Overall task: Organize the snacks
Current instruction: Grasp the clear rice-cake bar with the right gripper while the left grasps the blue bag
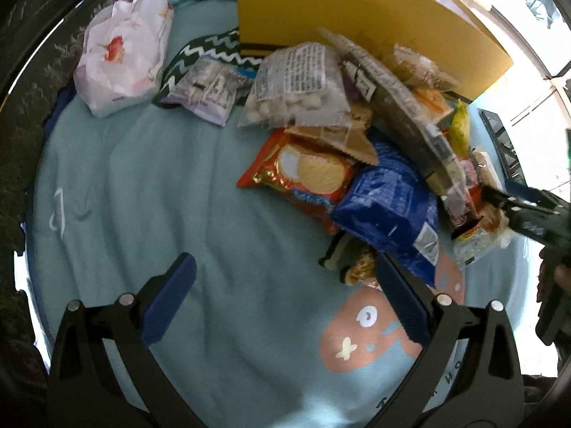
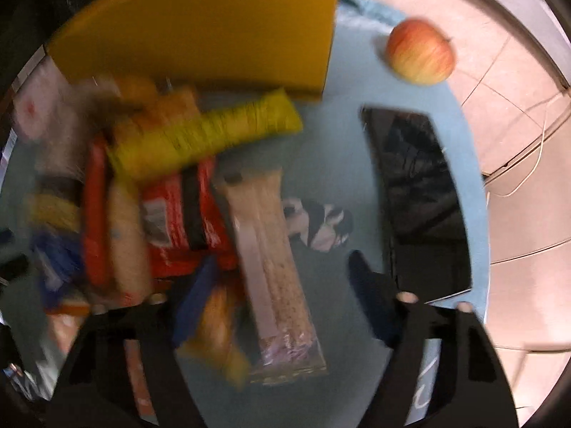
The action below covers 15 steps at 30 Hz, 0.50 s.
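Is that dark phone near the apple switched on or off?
Off, as far as it shows: the phone lies flat on the blue cloth with a black screen that only mirrors the room. The apple sits beyond it.

One apple, one yellow box, one phone and over ten snack packets are counted
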Each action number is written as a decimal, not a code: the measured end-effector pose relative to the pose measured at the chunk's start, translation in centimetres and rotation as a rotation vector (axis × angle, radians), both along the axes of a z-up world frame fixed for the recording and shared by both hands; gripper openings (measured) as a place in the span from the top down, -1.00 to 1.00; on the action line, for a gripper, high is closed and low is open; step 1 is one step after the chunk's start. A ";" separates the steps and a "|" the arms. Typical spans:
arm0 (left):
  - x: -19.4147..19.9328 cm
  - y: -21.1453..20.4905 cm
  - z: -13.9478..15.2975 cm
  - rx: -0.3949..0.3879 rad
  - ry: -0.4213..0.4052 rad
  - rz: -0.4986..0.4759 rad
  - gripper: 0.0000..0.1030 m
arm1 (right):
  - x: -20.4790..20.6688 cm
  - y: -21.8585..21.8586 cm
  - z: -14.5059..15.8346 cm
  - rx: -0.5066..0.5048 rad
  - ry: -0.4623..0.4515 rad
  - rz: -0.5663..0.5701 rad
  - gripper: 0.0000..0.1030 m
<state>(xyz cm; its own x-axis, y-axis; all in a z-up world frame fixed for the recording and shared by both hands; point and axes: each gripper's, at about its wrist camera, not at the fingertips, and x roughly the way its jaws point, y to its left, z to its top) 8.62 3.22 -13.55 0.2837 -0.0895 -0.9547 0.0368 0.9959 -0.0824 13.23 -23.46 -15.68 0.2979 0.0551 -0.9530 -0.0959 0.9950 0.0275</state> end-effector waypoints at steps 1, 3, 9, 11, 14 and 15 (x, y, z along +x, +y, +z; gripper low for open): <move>0.0 0.0 -0.1 -0.001 0.003 0.001 -0.96 | -0.1 0.2 0.0 0.000 -0.017 0.017 -0.12; 0.1 -0.1 -0.3 -0.002 0.007 -0.002 -0.96 | 0.0 0.9 0.2 0.010 -0.021 0.071 0.40; 0.2 -1.9 0.4 -0.005 -0.005 -0.057 -0.96 | -0.2 -1.2 1.3 0.173 0.003 -0.003 0.47; 0.4 -2.8 0.8 -0.024 -0.007 -0.078 -0.96 | -0.7 -2.3 2.2 0.242 -0.006 -0.035 0.47; 0.6 -4.0 1.0 -0.057 -0.003 -0.088 -0.96 | -1.4 -3.5 3.1 0.314 -0.021 -0.073 0.47; 0.7 -4.3 1.0 -0.066 0.000 -0.090 -0.96 | -1.6 -3.7 3.4 0.328 -0.026 -0.080 0.47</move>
